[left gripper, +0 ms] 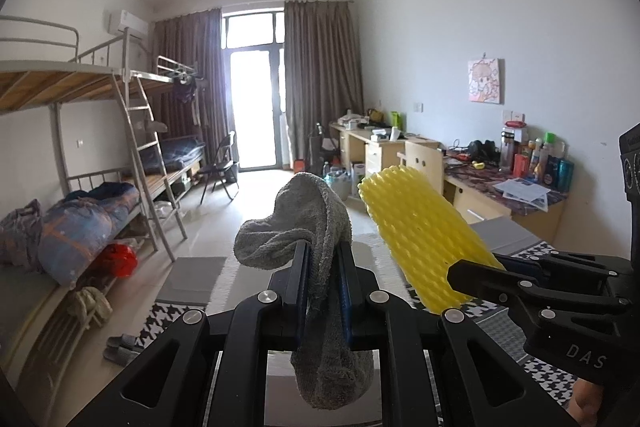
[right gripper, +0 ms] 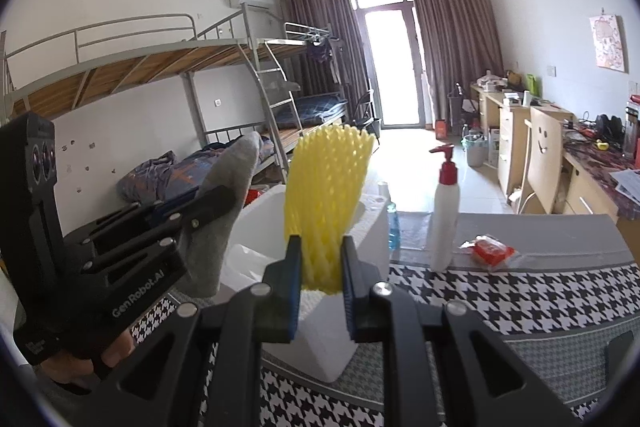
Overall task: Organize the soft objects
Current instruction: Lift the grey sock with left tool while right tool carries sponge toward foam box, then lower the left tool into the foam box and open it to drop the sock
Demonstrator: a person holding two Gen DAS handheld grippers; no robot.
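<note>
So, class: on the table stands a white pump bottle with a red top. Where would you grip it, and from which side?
Grip the white pump bottle across its straight upright body, below the red pump head. Probably come in level from the near side, since the table in front looks bare; the narrow pump would likely slip or press down.

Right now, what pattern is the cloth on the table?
Black-and-white houndstooth tablecloth, with a finer grey houndstooth patch nearer the camera. Clearest in the right wrist view.

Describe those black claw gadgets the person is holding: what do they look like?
Both are matte black linkage frames with silver rivets and blue-lined fingers. The left gripper carries white "GenRobot.AI" lettering and a boxy black camera block with round lenses. The right gripper shows "DAS" lettering. No cables or sleeves are visible.
</note>
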